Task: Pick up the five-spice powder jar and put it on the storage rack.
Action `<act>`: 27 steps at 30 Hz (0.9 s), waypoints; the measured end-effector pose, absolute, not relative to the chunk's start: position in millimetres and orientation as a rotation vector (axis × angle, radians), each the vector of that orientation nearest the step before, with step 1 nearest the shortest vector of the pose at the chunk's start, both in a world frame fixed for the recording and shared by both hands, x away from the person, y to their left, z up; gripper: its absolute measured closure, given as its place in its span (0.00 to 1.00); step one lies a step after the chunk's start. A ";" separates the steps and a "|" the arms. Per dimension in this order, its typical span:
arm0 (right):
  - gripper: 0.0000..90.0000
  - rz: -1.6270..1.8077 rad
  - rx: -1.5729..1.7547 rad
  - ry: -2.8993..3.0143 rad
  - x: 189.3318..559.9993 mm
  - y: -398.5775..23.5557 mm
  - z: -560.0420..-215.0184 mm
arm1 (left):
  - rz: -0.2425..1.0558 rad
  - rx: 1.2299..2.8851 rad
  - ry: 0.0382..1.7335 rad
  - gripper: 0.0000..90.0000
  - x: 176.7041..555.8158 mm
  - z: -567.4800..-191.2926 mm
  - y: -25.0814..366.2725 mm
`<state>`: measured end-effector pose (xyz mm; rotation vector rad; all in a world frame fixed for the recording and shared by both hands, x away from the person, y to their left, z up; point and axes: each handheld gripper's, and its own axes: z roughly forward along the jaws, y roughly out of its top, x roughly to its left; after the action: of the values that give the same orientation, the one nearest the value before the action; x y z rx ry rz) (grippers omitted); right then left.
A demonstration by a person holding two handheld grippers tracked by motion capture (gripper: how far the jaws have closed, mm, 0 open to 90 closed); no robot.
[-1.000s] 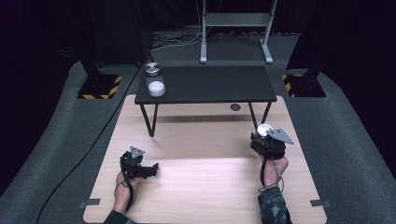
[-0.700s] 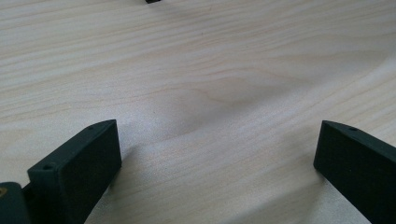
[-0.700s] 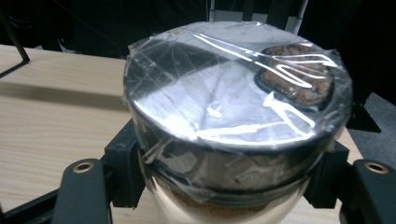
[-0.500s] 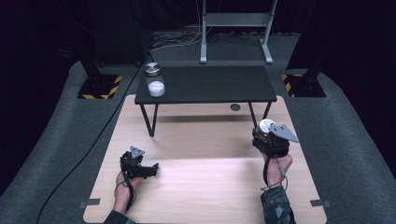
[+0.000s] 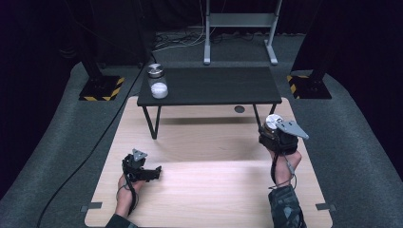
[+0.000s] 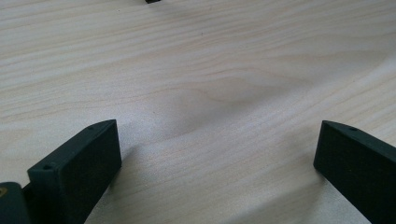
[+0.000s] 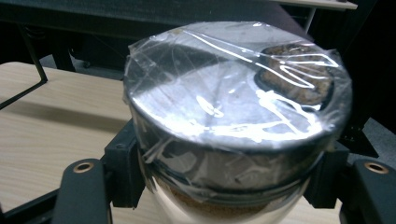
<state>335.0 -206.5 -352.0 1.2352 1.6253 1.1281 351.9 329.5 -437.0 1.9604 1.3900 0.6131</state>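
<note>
Gripping a foil-lidded jar (image 7: 236, 121) in our right gripper (image 5: 278, 137), we are resting our empty, wide-open left gripper (image 5: 154, 172) on the wooden surface (image 5: 214, 190).

The jar (image 7: 236, 121) is capped in silver metal under clear film, with brown contents visible. Both grippers are black: left gripper (image 5: 157, 170), right gripper (image 5: 272, 124), the latter topped by a grey plate. The board (image 5: 214, 194) is pale wood-grained. The table (image 5: 218, 85) is black. Yellow-black stripes mark the stand bases (image 5: 102, 89).
</note>
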 end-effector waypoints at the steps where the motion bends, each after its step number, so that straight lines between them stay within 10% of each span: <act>1: 0.33 1.126 1.231 1.625 335.2 -206.6 -350.0 | 0.613 1.960 1.390 0.00 351.9 -437.0 329.5; 27: 0.33 1.114 1.163 1.649 356.6 -199.2 -306.3 | 0.612 1.960 1.389 0.00 351.9 -437.0 329.6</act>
<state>356.6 -199.2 -306.3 1.1632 1.6486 1.1140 351.9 329.6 -437.0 1.9604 1.3892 0.6118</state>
